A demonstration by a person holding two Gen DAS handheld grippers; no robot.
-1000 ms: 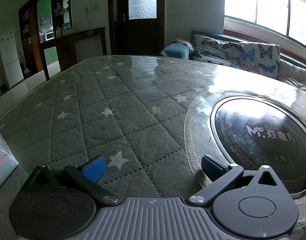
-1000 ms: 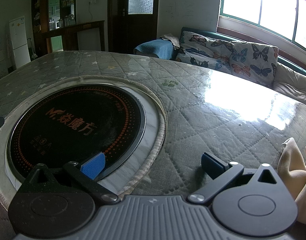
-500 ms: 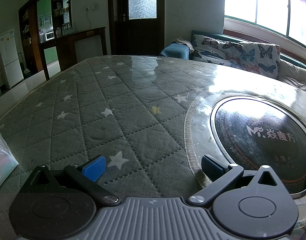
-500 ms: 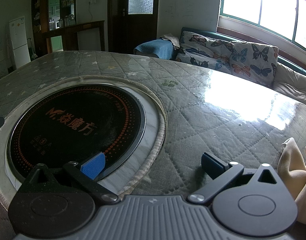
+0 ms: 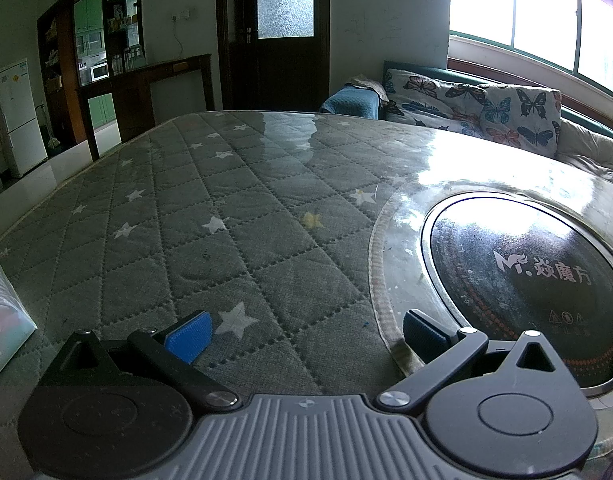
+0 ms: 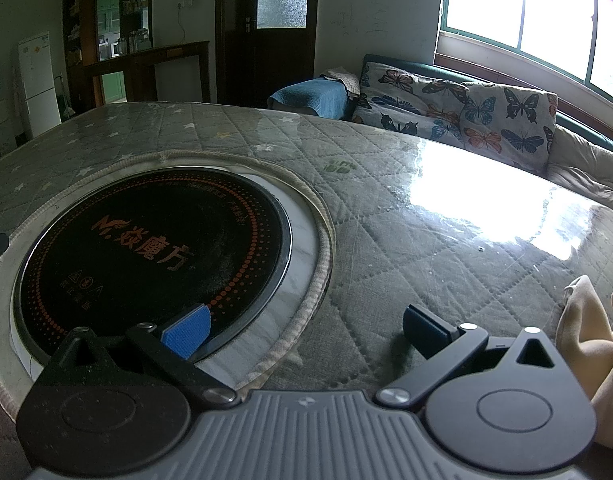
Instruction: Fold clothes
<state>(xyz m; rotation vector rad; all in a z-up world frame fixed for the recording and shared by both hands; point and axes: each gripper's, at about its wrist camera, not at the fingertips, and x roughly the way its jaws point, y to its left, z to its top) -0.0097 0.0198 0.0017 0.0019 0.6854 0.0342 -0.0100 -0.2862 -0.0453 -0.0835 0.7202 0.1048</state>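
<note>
Cloth point(image 6: 586, 344) lies just right of the right gripper's point(image 6: 306, 330) spread jaws.

Beige garment point(image 6: 582, 320) lies crumpled (partly cut off) at table's right edge.

Brand mark "M." followed by Chinese characters printed on the round black cooktop point(image 5: 522, 280) set in the table, white in the left wrist view, orange in the right wrist view point(image 6: 146, 252), 3 small warning triangles printed beneath.
</note>
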